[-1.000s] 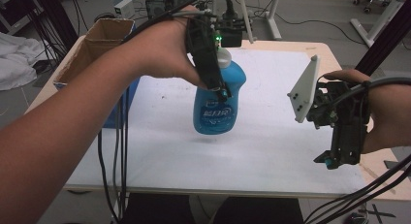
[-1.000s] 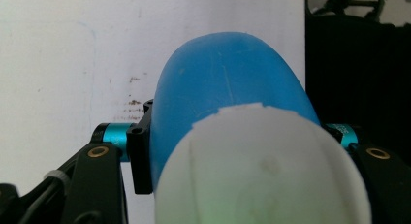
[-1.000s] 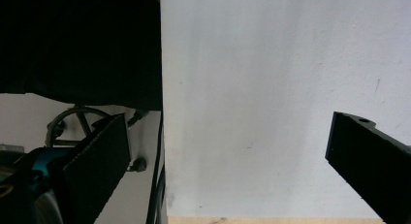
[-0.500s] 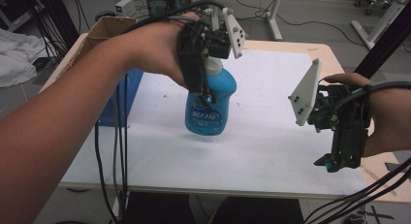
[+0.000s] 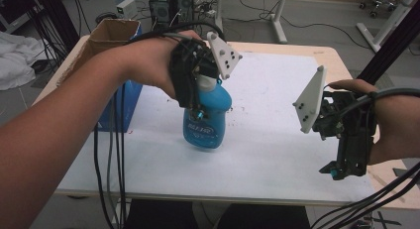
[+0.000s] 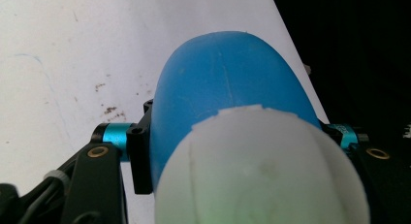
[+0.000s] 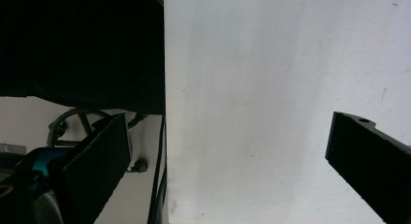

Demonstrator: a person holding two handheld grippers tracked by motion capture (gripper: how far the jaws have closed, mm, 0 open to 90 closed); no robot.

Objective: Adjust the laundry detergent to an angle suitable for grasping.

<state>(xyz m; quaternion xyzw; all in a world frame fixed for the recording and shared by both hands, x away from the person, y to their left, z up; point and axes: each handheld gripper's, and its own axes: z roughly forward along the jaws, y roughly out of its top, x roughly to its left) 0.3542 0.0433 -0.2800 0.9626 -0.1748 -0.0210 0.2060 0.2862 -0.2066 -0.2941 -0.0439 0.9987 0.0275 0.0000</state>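
- Your left claw [image 5: 198,97] is clamped on the neck of the blue bottle [image 5: 205,117], just under its white cap [image 6: 257,170], gripping from above.
- The bottle hangs tilted over the middle of the white worktop [image 5: 267,140]; you can't tell whether its base touches.
- Your right claw [image 5: 346,164] hovers at the worktop's right edge, jaws wide apart and empty, well apart from the bottle.

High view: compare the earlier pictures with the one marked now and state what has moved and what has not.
The left gripper, shut on the blue bottle, has carried it leftward and lower, toward the near side of the white table. The right gripper stays open at the right edge; the cardboard box is unmoved.
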